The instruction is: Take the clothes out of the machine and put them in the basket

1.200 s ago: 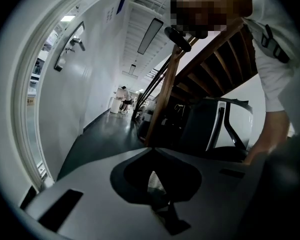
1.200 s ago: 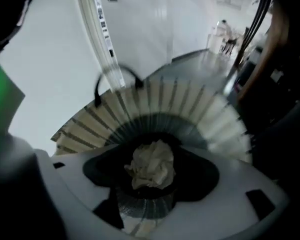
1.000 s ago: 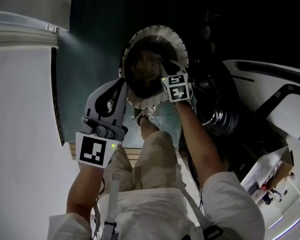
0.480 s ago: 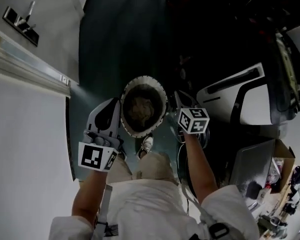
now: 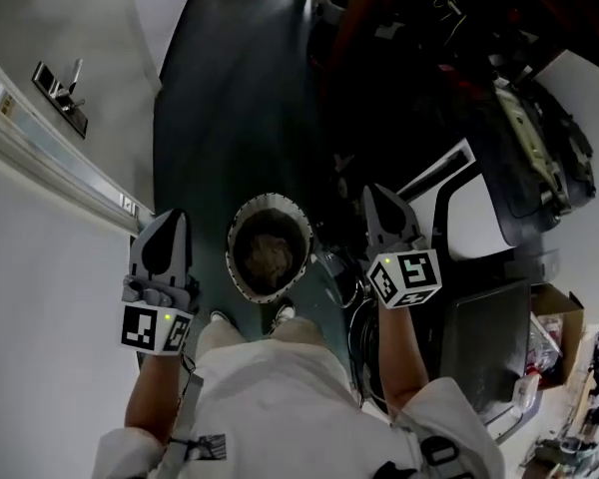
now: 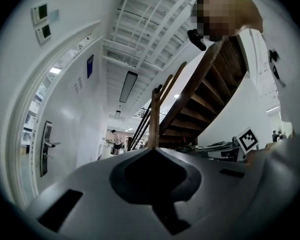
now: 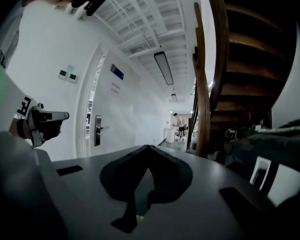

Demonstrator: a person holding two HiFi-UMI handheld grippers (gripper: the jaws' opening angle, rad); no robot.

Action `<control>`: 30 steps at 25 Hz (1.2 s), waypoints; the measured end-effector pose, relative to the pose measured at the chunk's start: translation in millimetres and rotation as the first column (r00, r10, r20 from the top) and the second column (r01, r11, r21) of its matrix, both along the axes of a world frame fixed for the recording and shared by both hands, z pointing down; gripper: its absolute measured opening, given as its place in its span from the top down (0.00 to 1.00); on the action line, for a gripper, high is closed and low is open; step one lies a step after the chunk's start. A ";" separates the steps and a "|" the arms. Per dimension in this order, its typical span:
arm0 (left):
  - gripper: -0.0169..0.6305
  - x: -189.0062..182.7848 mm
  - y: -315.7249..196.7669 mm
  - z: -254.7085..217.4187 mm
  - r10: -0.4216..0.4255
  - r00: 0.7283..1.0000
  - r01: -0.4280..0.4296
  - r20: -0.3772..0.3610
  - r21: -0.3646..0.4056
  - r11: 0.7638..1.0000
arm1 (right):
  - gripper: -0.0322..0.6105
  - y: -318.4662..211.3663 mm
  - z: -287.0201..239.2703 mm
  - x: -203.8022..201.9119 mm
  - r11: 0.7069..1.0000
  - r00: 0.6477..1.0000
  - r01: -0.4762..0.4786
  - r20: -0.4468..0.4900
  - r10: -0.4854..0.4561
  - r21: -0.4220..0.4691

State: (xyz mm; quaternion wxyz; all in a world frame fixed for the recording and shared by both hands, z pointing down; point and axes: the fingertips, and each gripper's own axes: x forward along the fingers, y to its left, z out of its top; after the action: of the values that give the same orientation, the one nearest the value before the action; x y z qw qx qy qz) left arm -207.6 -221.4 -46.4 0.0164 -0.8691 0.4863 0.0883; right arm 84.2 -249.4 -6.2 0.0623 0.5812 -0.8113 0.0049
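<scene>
Wooden staircase (image 6: 205, 94) rises ahead; basket (image 5: 235, 238) of clothes (image 5: 270, 255) stands near a white wall (image 5: 40, 297).

Our round white-rimmed basket (image 5: 270, 200) stands upright between left claw (image 5: 171, 216) and right claw (image 5: 372, 192), crumpled tan clothes (image 5: 270, 254) inside.

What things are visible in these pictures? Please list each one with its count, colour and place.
basket: one, pale rim, on the dark floor before the person's feet
clothes: one heap, brownish, inside the basket
door handle: one, metal, upper left of the head view
staircase: one, brown wood, ahead at right
cardboard box: one, brown, far right
shoes: two, white, at the basket's near edge
left tongs: one, grey, shut and empty, left of the basket
right tongs: one, grey, shut and empty, right of the basket
</scene>
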 end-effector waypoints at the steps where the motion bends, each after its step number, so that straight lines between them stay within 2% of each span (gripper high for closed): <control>1: 0.95 -3.3 1.6 -4.4 -0.004 1.000 0.004 0.000 0.008 1.000 | 0.93 3.4 -13.1 -0.2 0.999 1.000 -0.004 -0.012 0.004 0.033; 4: 0.95 -9.0 7.7 -21.7 -0.024 1.000 0.024 0.000 0.045 0.999 | 0.93 14.7 -51.1 2.7 0.993 0.999 -0.019 -0.036 0.023 0.117; 7: 0.95 -17.2 19.4 -33.9 -0.068 0.998 0.067 0.012 0.079 0.995 | 0.93 37.4 -74.0 10.9 0.987 0.998 -0.038 -0.041 0.045 0.157; 12: 0.95 -42.2 24.4 -27.2 -0.148 0.989 0.149 -0.015 0.061 0.987 | 0.93 51.0 -93.8 18.6 0.977 0.995 -0.062 -0.064 0.077 0.204; 23: 0.95 -34.2 9.8 -33.9 -0.148 0.989 0.147 0.003 0.093 0.985 | 0.93 37.6 -88.3 14.8 0.981 0.996 -0.050 -0.065 0.063 0.185; 30: 0.95 -33.7 6.9 -29.9 -0.137 0.991 0.136 0.012 0.076 0.988 | 0.93 35.5 -85.6 12.0 0.981 0.997 -0.055 -0.048 0.065 0.187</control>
State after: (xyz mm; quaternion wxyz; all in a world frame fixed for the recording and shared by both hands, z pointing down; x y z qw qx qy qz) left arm -241.3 -214.6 -76.3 0.0592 -0.8334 0.5408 0.0978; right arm 96.2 -213.9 -91.8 0.0296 0.6088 -0.7883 -0.0848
